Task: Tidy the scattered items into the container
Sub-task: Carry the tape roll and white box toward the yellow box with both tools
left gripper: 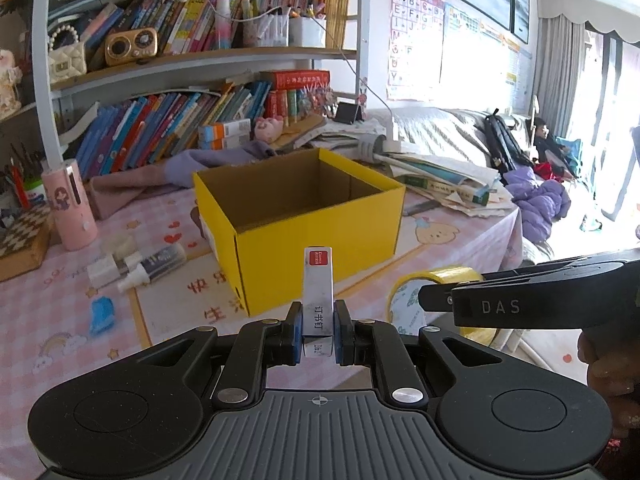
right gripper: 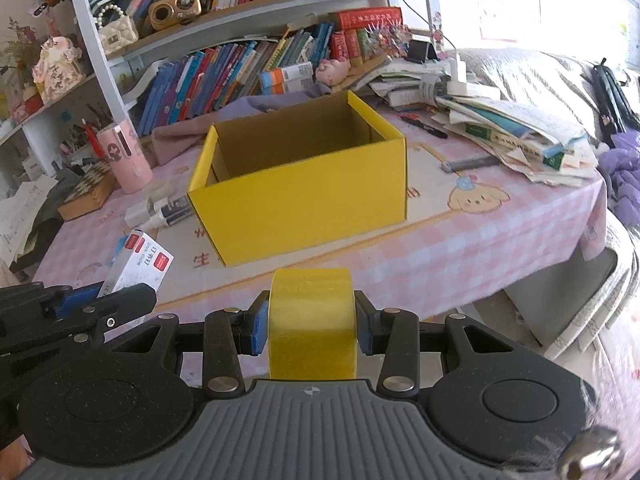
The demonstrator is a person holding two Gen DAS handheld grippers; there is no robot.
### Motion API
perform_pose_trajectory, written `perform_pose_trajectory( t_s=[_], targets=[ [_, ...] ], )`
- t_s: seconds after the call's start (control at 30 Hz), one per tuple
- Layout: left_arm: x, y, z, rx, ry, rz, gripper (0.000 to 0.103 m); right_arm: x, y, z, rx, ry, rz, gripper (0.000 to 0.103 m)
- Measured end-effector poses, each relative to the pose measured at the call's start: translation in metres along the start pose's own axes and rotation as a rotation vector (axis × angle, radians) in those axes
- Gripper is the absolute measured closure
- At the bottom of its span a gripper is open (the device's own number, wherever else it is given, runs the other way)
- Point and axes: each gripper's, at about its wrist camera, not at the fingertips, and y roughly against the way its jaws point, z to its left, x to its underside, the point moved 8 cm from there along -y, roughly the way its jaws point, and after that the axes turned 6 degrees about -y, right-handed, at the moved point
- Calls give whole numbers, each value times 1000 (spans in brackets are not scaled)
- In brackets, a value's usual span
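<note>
The left gripper [left gripper: 318, 330] pinches a small staple box [left gripper: 318, 292] in front of the yellow box [left gripper: 320, 232]. The right gripper [right gripper: 311, 326] pinches a yellow tape roll [right gripper: 312, 320]; only its view shows the black pen [right gripper: 426, 126] behind the yellow box

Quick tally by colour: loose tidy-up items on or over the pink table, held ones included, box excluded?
Yellow: 1, yellow tape roll
White: 3, white staple box, white spray bottle, small white box
Dark: 1, dark tube
Blue: 1, small blue item
Total: 6
</note>
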Motion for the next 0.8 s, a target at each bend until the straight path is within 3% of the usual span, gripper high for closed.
perform_pose_trajectory(
  t_s=[0.4, 0.8],
  targets=[
    [-45, -12, 23, -17, -27, -85, 90, -60, -15, 15, -44, 44, -107, 64],
    [-89, -50, 45, -43, -23, -134, 90, -129, -46, 29, -94, 93, -173, 64]
  ],
)
